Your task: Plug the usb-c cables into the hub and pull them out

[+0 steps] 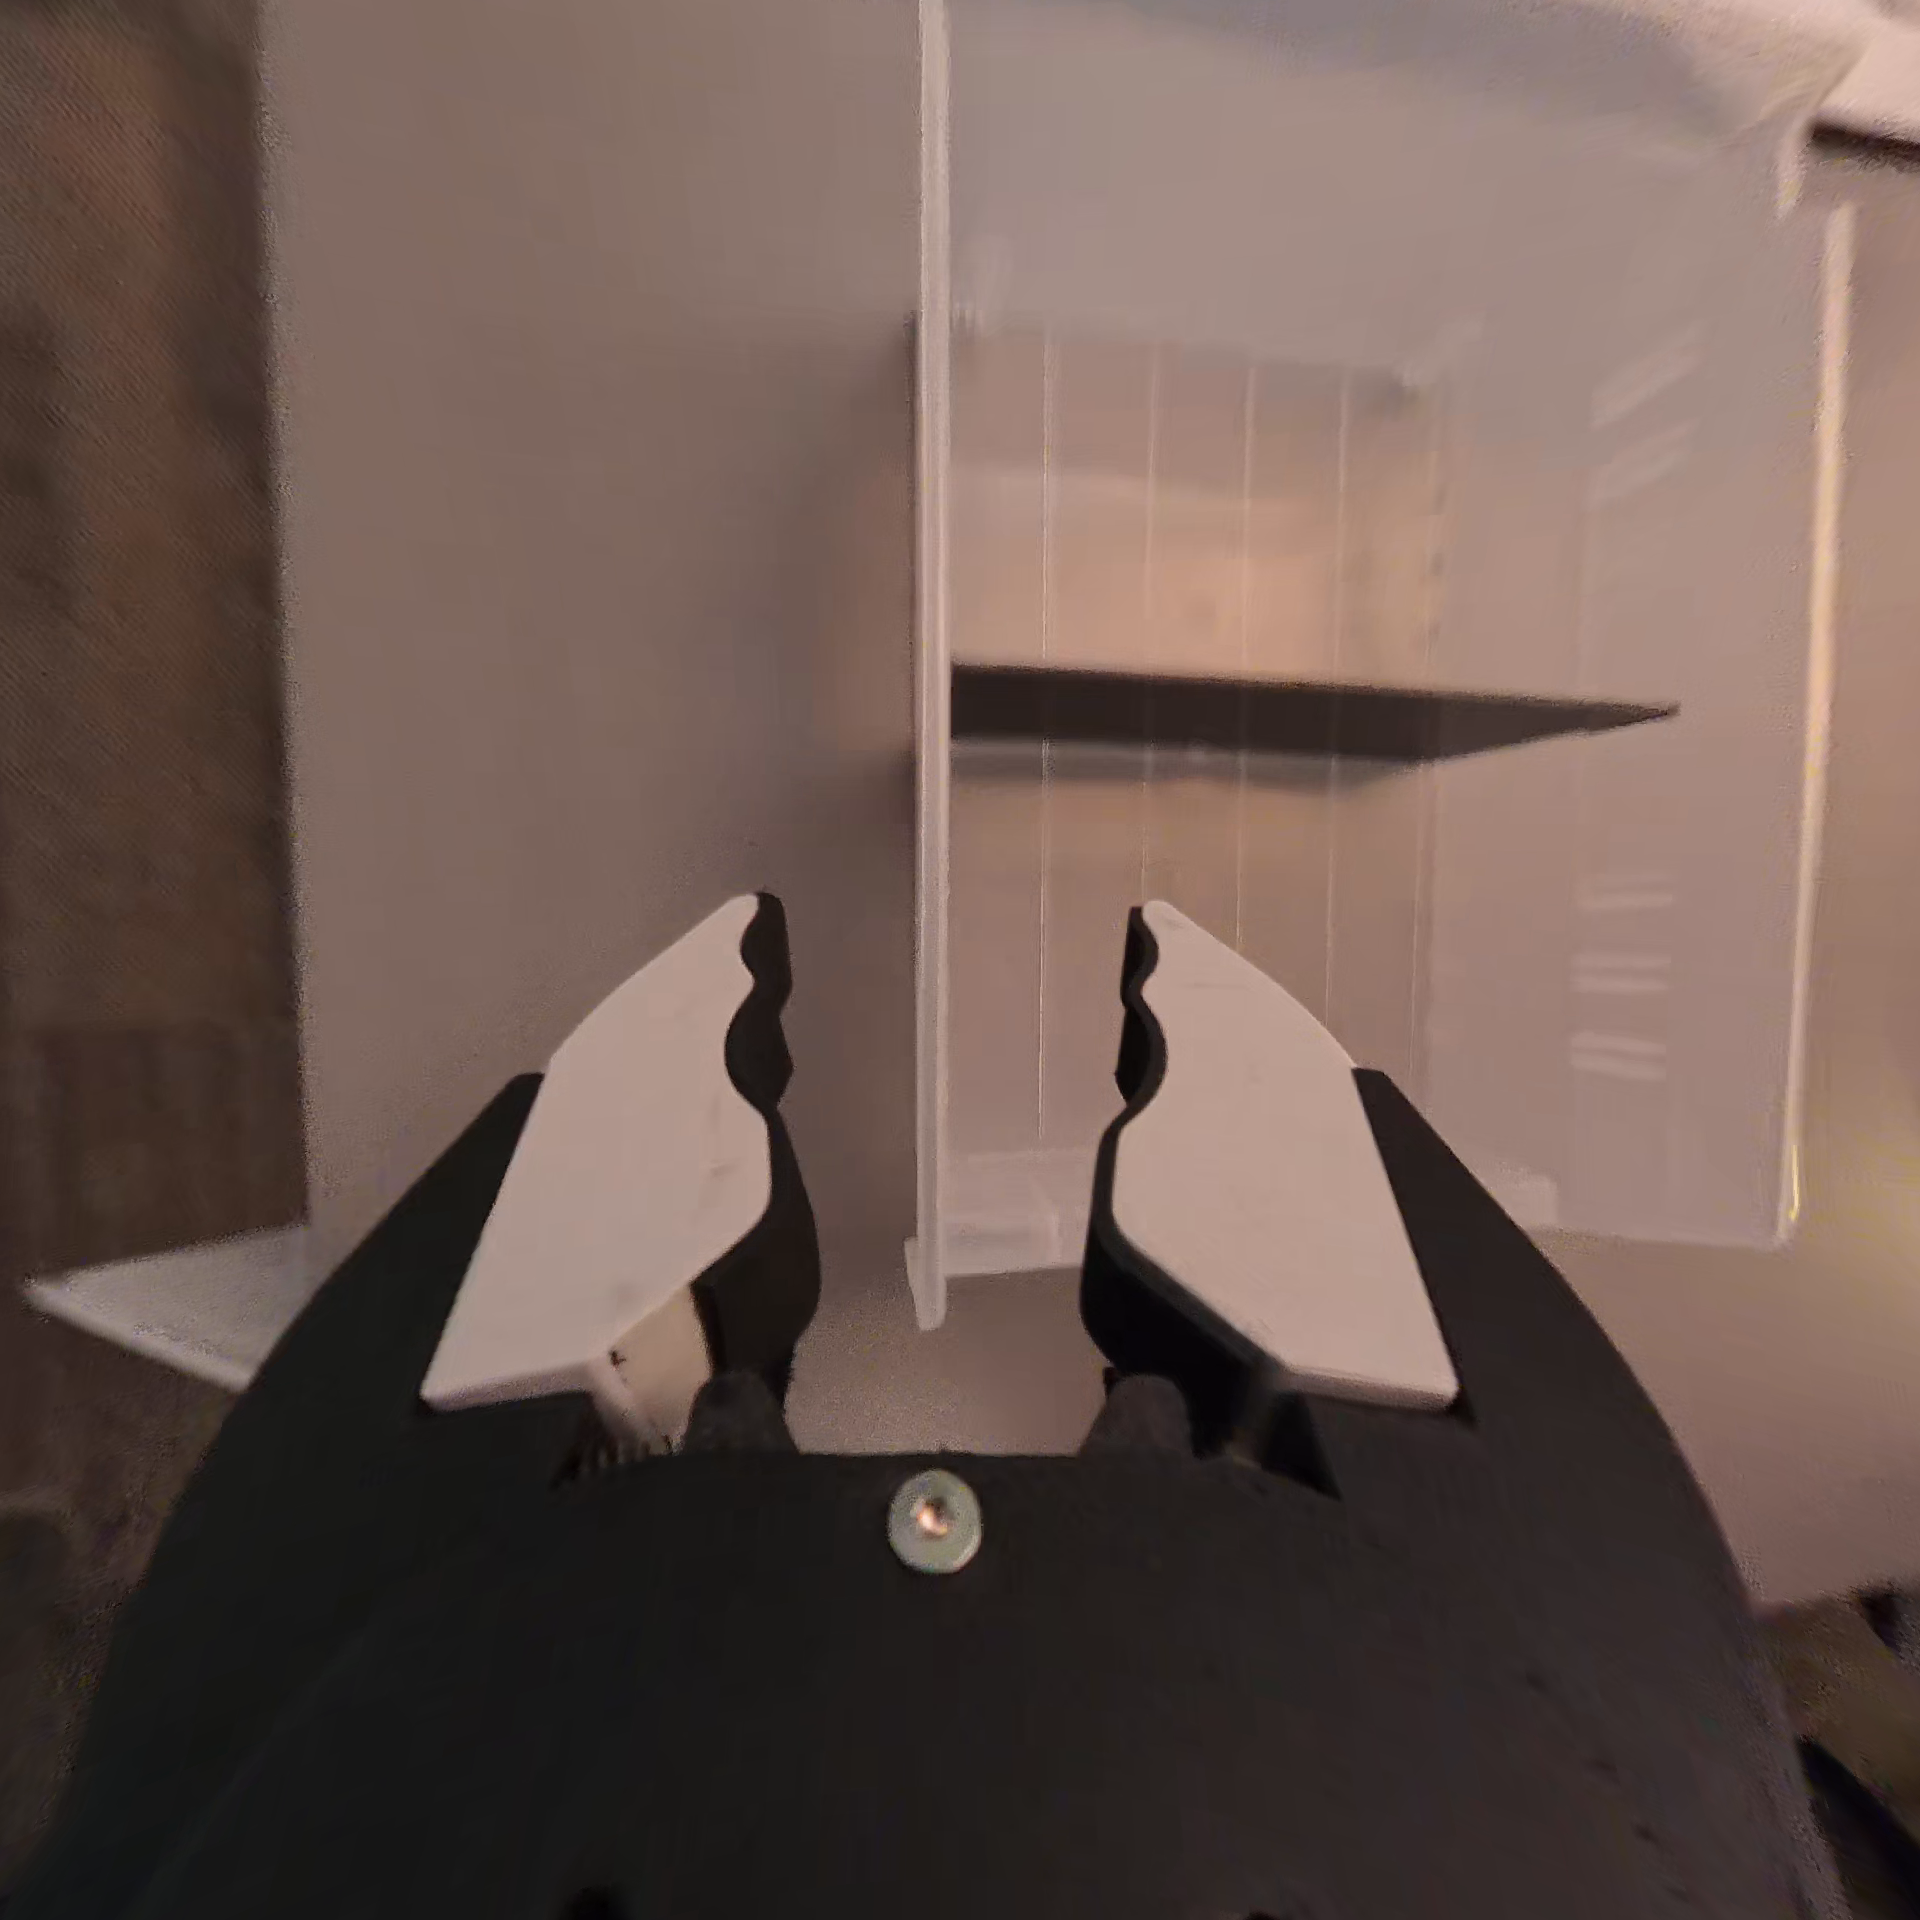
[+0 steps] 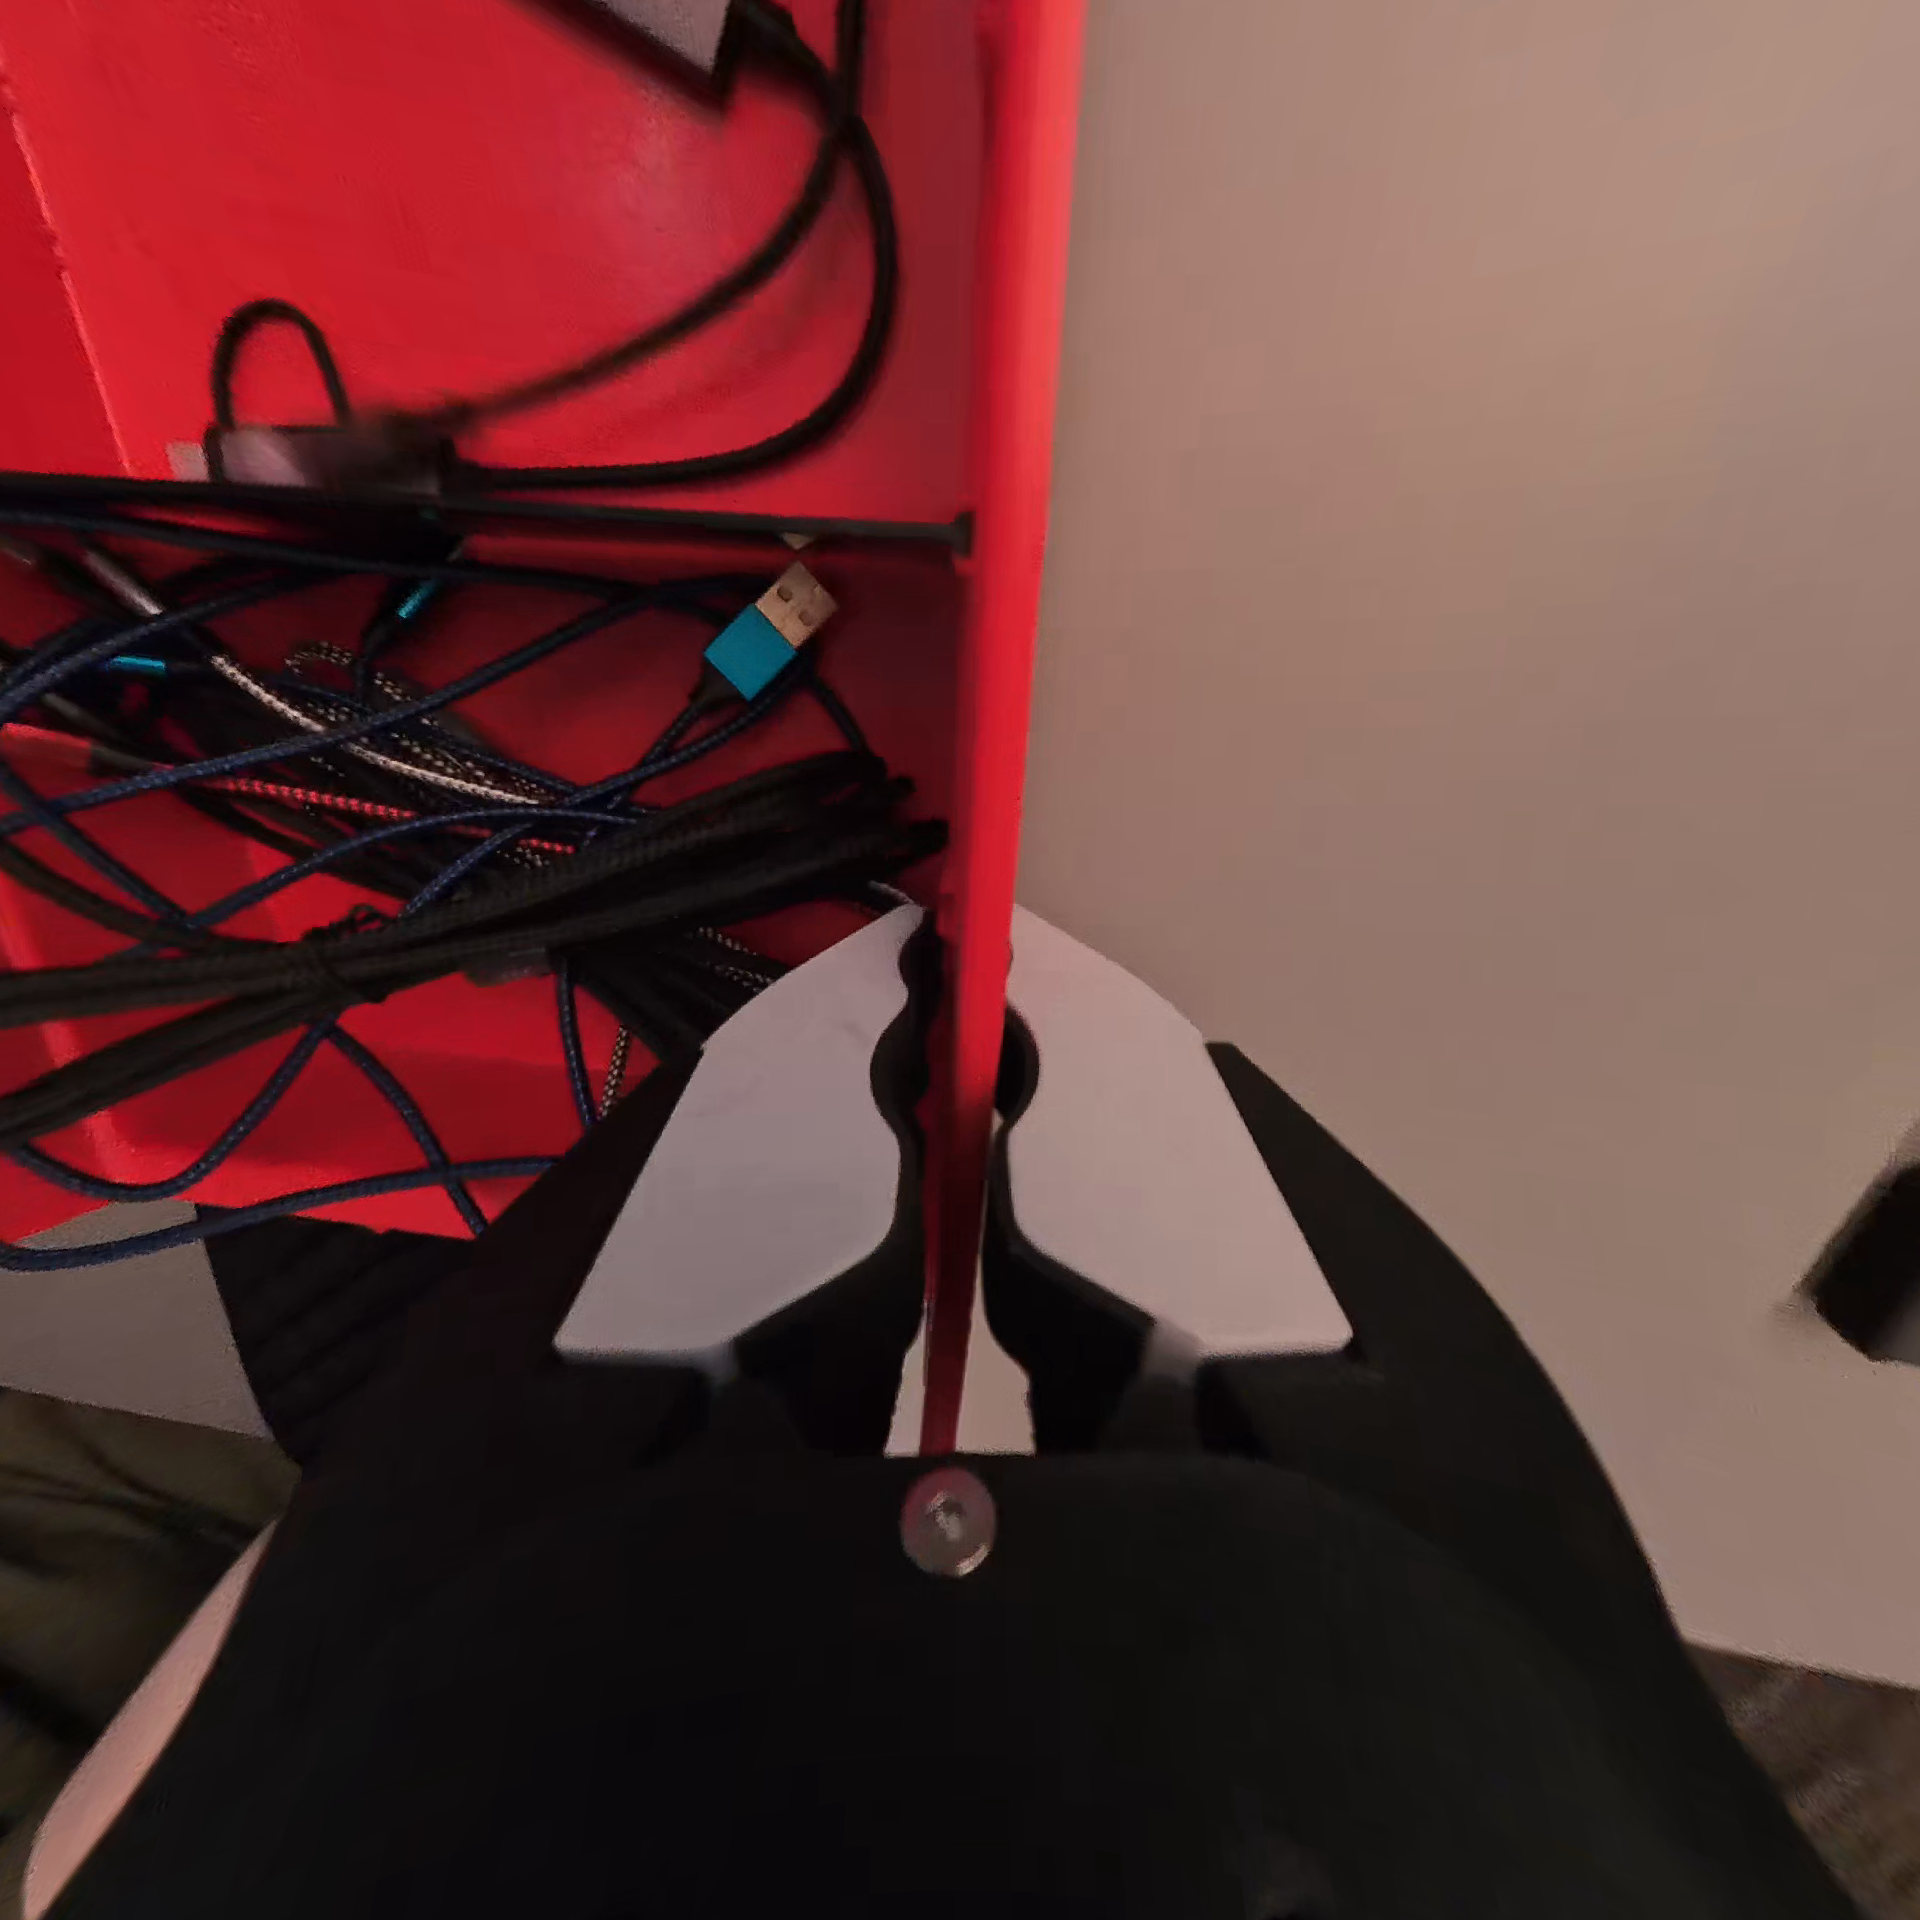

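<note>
The right hand-held gripper (image 2: 961, 935) is closed on the side wall of a red bin (image 2: 1003, 623), the wall running between its jaws. The cables (image 2: 436, 831) lie tangled inside, just left of its tip; a blue-shelled plug (image 2: 764, 639) sits ahead-left. A blurred dark block (image 2: 322, 457), possibly the hub, lies farther ahead. The left hand-held gripper (image 1: 956, 920) is held wide, empty, facing a clear divider (image 1: 932, 727). The step is judged preparatory: the bin is positioned; next, a cable must be picked out.
</note>
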### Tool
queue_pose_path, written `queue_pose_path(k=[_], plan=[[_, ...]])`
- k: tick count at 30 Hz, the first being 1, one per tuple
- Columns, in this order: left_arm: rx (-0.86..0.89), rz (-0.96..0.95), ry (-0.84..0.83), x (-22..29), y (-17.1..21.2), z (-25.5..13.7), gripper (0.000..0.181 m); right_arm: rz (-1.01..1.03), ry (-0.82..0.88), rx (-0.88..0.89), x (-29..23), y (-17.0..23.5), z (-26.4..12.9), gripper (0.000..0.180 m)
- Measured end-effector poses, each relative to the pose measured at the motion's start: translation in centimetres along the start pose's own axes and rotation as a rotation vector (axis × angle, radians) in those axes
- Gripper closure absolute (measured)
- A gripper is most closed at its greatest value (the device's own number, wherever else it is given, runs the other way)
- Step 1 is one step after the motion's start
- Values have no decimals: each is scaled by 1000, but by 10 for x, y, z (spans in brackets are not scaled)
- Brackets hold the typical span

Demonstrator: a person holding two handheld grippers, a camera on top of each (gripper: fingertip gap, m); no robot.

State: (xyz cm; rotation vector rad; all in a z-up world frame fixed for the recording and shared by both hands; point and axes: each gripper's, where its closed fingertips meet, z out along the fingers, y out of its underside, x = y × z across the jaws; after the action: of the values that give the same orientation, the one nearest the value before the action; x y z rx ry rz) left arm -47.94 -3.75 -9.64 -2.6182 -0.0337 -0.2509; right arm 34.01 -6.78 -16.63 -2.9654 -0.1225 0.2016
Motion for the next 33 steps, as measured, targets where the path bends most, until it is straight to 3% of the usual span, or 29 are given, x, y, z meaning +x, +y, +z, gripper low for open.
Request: queue_pose_path(k=[1, 5, 9, 11, 19, 33], plan=[[-56, -19, 10, -2, 10, 6, 119, 2, 14, -32, -3, 2, 1, 173], [-190, -67, 53, -8, 32, 25, 125, 9, 5, -140, -27, 9, 2, 174], [-227, -67, 134, 0, 34, 39, 147, -16, -90, -195, -65, 4, 6, 168], [-287, -42, 151, 4, 41, 47, 156, -30, -48, -214, -72, -2, 9, 171], [-486, 176, -10, 19, 53, 60, 172, -123, -3, -263, -121, -15, 17, 171], [-631, 432, -94, 144, 59, 85, 155, -318, 101, -281, -179, -28, 27, 159]])
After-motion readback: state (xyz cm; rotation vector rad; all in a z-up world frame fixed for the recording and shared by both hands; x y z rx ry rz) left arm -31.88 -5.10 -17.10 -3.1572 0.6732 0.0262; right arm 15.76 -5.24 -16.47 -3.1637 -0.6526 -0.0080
